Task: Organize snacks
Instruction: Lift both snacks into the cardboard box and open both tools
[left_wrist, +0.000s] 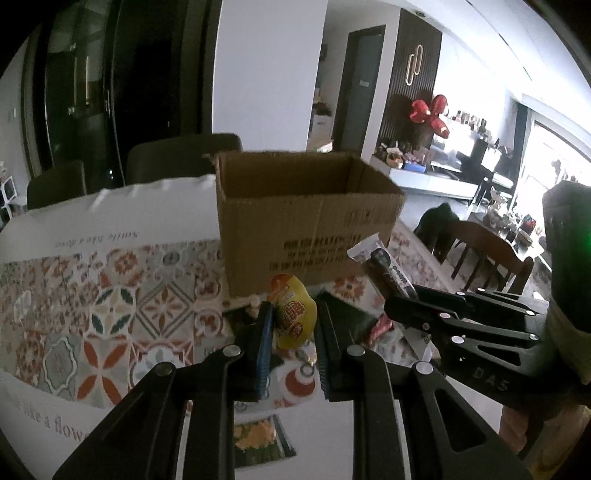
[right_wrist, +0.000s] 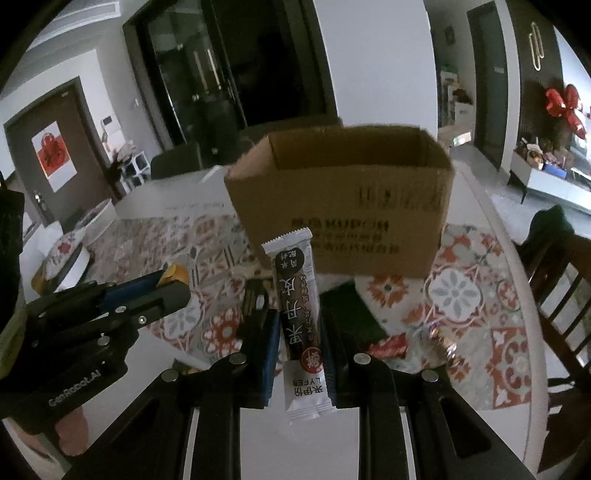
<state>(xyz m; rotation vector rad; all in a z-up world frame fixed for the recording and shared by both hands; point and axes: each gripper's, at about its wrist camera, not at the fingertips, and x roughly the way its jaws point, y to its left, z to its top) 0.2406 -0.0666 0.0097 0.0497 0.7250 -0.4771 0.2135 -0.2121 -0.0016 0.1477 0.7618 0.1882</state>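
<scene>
Straight ahead at twelve o'clock from both grippers, the cardboard box (right_wrist: 340, 199) is standing open-topped on the patterned tablecloth (left_wrist: 110, 295), and that is the relation the coming move appears to turn on: each held snack has to travel forward and over the near wall before it can be let go. The right gripper (right_wrist: 301, 332) is clamping a long brown-and-white snack bar (right_wrist: 297, 314) between narrow jaws, the bar's long axis running along the fingers toward twelve o'clock, its sealed tip already overlapping the box's front face in the right wrist view. The left gripper (left_wrist: 293, 332) is pinching a yellow pouch (left_wrist: 295, 314), rounded and squat, which is sitting low against the box's lower front edge in the left wrist view. Both tools are tilting downward toward the table, side by side, the left one showing at nine o'clock in the right view and the right one at three o'clock in the left view. Neither is clearly nearer the box; I judge them about level. A few loose wrappers, one red packet (right_wrist: 388, 347) among them, are lying on the cloth at about four o'clock of the right gripper, still to be collected.
</scene>
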